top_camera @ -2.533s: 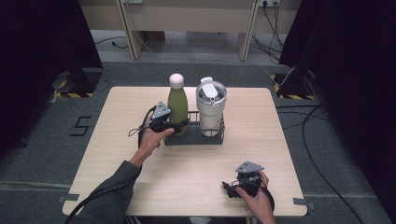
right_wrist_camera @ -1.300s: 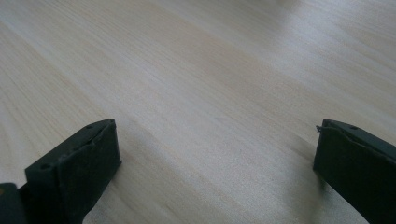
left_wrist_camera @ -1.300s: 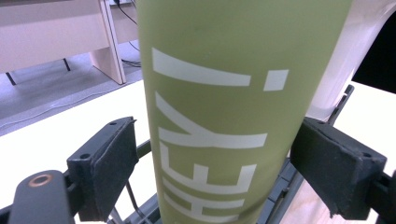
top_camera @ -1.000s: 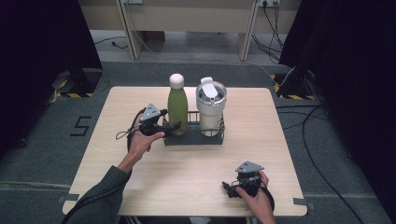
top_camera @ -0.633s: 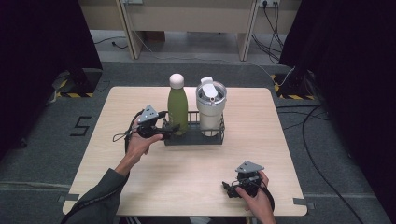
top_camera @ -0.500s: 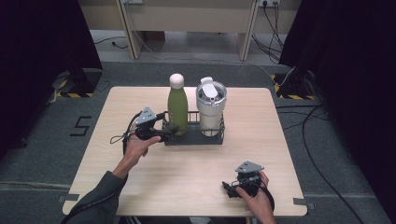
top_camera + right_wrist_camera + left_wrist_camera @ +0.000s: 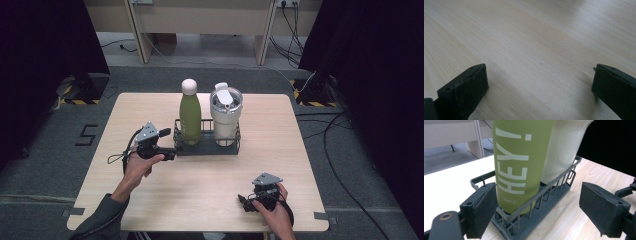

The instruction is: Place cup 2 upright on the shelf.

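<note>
Fingers of the left gripper (image 7: 536, 212) stand apart and released, one pad (image 7: 482, 212) just beside the near end of the wire rack (image 7: 536, 202) and the other (image 7: 604, 211) well clear over bare wood; nothing is clasped between them. Seen from the high view, this left gripper (image 7: 167, 152) lies level in the person's left hand (image 7: 140, 165), its tips just beside the left end of the wire rack (image 7: 207, 147). Inside the rack the green bottle (image 7: 190, 112) stands upright in the left compartment, its pale cap on, with the white tumbler (image 7: 226, 115) upright in the right compartment, touching or nearly touching it. From the left gripper view, the green bottle (image 7: 521, 162) bears the word "HEY!" in pale letters running up its side, and the white tumbler (image 7: 564, 147) rises behind it. Fingers of the right gripper (image 7: 539, 95) are likewise spread and released, with only the bench (image 7: 536, 37) between them. Near the bench's front edge the right gripper (image 7: 246, 202) rests in the person's right hand (image 7: 270, 205), well apart from the rack. Rack and both vessels sit at the middle of the bench (image 7: 150, 110).
</note>
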`<state>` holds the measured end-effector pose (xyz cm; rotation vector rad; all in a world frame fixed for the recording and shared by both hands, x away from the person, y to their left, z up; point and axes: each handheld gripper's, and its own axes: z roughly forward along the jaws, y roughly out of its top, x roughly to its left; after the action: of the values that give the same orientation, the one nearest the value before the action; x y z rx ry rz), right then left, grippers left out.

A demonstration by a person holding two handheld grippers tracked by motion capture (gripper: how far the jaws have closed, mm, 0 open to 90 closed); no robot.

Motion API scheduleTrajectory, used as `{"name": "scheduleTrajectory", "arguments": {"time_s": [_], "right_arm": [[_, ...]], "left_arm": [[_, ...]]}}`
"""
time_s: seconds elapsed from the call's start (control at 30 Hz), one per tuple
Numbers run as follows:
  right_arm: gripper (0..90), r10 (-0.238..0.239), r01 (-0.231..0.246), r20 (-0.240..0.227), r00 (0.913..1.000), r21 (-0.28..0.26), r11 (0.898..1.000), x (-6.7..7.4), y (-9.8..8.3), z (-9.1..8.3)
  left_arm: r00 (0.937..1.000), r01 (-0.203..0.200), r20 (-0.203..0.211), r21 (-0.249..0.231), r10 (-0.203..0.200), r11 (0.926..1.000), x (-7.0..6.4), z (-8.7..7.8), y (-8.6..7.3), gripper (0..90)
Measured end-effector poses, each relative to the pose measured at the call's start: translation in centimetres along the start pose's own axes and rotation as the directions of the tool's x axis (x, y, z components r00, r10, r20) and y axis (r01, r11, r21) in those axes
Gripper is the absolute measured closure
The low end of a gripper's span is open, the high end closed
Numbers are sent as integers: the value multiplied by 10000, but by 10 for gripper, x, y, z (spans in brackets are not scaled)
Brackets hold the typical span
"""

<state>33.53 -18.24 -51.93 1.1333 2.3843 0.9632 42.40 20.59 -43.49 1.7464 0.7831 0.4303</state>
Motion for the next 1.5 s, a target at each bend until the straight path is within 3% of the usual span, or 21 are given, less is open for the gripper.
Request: {"name": "scheduleTrajectory", "arguments": {"time_s": [0.8,1.2,1.5], "right_arm": [[8,1,-1,0,10000,0,10000,0,0,0],[8,4,-4,0,10000,-1,10000,0,0,0],[7,5,-5,-3,10000,1,10000,0,0,0]], "left_arm": [[10000,57,23,252,-57,9997,-4,-13,-17,148],[9998,-55,193,334,49,9994,-12,-20,-24,148],[9995,109,300,536,-125,9985,-17,-24,-38,148]]}}
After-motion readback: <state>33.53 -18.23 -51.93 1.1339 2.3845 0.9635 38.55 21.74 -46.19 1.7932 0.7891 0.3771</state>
